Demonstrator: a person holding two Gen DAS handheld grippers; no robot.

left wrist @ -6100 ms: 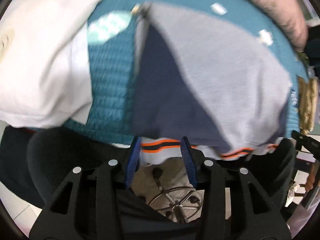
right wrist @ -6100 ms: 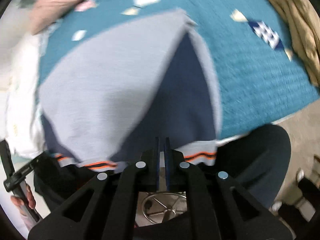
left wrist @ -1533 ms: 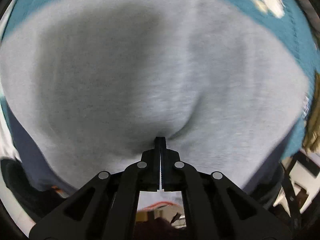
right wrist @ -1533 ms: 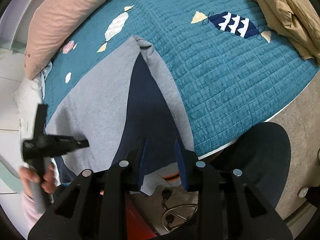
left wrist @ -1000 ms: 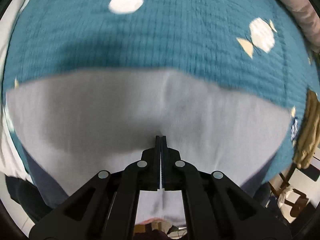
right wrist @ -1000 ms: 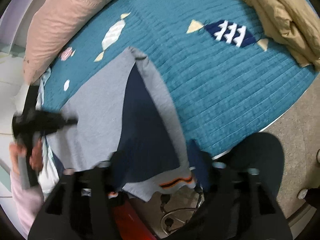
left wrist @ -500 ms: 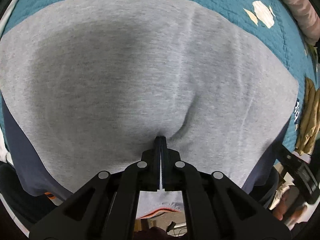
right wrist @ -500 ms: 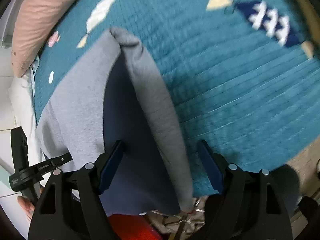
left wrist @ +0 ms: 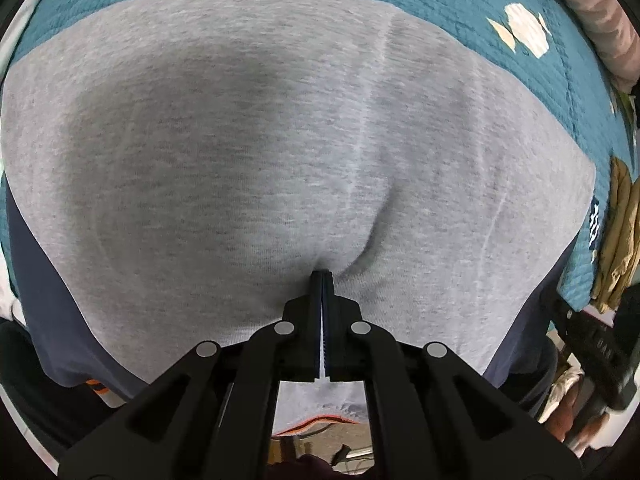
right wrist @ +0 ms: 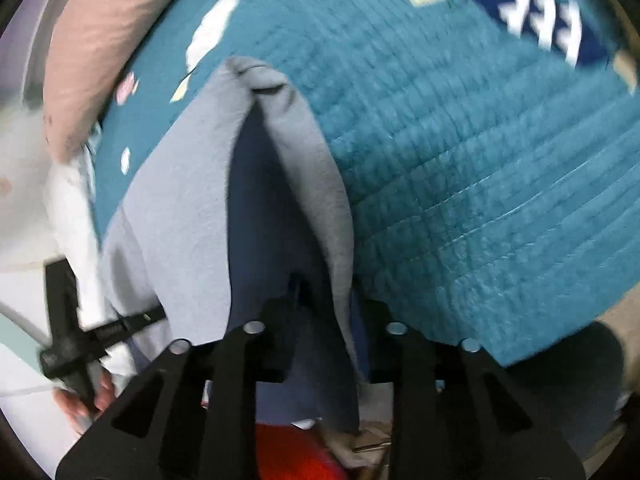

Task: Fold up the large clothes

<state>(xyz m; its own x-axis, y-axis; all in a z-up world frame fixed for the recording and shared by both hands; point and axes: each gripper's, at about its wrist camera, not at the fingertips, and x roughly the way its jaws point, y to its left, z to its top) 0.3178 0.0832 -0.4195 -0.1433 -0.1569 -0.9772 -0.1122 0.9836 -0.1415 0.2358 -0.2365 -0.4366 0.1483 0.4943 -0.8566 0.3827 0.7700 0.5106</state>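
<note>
One garment, a grey sweatshirt (left wrist: 248, 152) with navy side panels and an orange-striped hem, is lying across the near edge of the teal quilt (right wrist: 460, 168), its lower part hanging over that edge. The left gripper (left wrist: 322, 280) is pinching a fold of the grey fabric, its two fingers pressed together with cloth puckering at their tips. In the right wrist view the sweatshirt (right wrist: 188, 216) is showing a long navy strip between two grey folds that are meeting at a point toward the far side of the quilt.

The right gripper (right wrist: 324, 312) is sitting at the near edge over the navy strip and the right-hand grey fold; its two fingers are standing apart with fabric between them, and the blur is hiding whether they are touching it.

One pink pillow (right wrist: 100, 36) is lying along the quilt's far left edge. One tan garment (left wrist: 618, 236) is bunching at the quilt's right edge. White bedding (right wrist: 76, 208) is showing at the left edge.
</note>
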